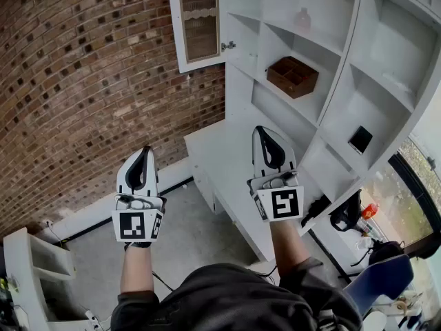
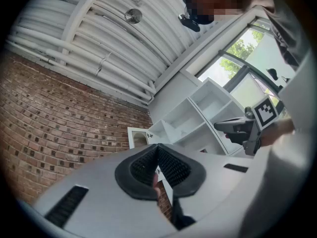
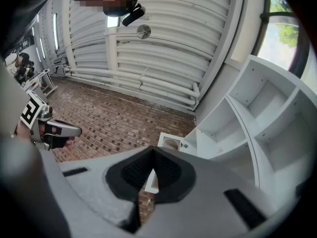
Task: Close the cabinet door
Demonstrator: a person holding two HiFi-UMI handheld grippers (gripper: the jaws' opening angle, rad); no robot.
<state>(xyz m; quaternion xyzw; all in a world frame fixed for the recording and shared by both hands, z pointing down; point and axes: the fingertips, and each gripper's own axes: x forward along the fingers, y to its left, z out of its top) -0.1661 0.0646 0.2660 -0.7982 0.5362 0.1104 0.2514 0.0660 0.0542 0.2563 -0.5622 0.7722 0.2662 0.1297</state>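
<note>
I see the person facing a tall white shelf unit point(image 1: 341, 61) with both arms raised. The left gripper point(image 1: 143, 158) has its jaws pressed together with nothing between them. The right gripper point(image 1: 265, 140) is closed the same way and is also empty. Both tilt upward, side by side but apart from each other. The cabinet door point(image 1: 200, 19) stands open at the unit's upper left, swung out toward the brick wall point(image 1: 83, 81), well above both grippers and touched by neither. A brown wooden box point(image 1: 293, 76) sits on a shelf just right of the door.
</note>
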